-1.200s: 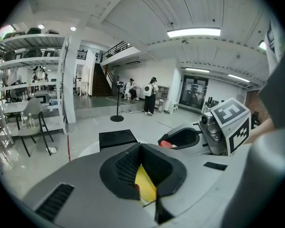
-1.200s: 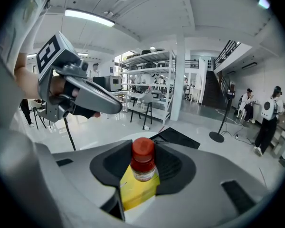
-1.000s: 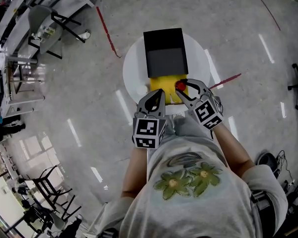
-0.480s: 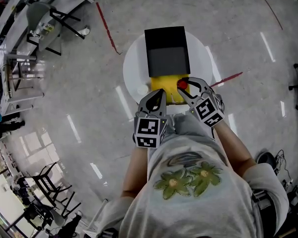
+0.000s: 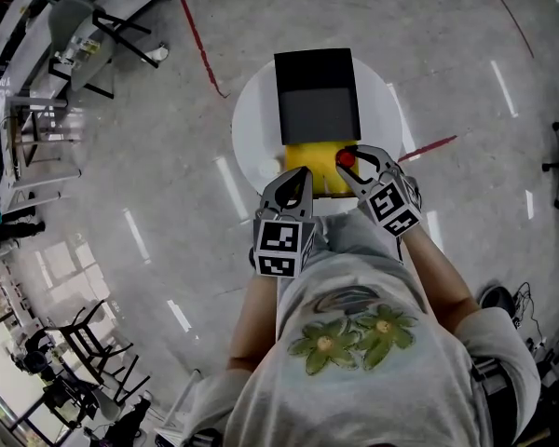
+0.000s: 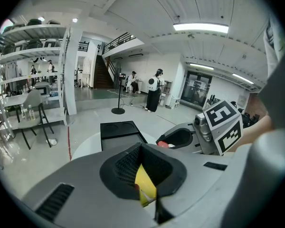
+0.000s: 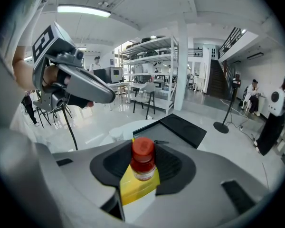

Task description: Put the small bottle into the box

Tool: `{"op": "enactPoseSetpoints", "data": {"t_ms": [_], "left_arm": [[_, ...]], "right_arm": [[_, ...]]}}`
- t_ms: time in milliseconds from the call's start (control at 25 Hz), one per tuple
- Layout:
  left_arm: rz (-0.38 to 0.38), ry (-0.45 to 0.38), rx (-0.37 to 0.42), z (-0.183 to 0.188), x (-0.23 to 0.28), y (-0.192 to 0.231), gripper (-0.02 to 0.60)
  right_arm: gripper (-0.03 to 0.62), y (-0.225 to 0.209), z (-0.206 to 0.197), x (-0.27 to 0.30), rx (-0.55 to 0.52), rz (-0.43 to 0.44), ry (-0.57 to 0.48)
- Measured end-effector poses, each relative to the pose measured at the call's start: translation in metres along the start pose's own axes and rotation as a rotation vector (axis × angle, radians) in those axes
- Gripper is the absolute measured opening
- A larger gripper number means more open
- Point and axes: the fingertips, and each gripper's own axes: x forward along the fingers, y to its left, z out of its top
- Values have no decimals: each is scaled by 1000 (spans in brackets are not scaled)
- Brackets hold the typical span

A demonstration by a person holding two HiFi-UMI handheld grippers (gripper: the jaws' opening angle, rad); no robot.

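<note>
The right gripper (image 7: 143,170) clamps the small bottle (image 7: 143,158) upright above a yellow block (image 5: 309,159), just beside the black box (image 5: 317,110). The left gripper (image 6: 143,177) looks nearly closed, apparently empty.

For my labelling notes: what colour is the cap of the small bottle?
Red. The cap of the small bottle shows best in the right gripper view.
</note>
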Motion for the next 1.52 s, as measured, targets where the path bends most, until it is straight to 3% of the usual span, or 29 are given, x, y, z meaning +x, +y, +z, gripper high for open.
{"op": "enactPoseSetpoints", "data": {"t_ms": [1520], "left_arm": [[-36, 71, -2, -15, 24, 21, 0]], "right_arm": [[150, -5, -33, 41, 7, 11, 116]]}}
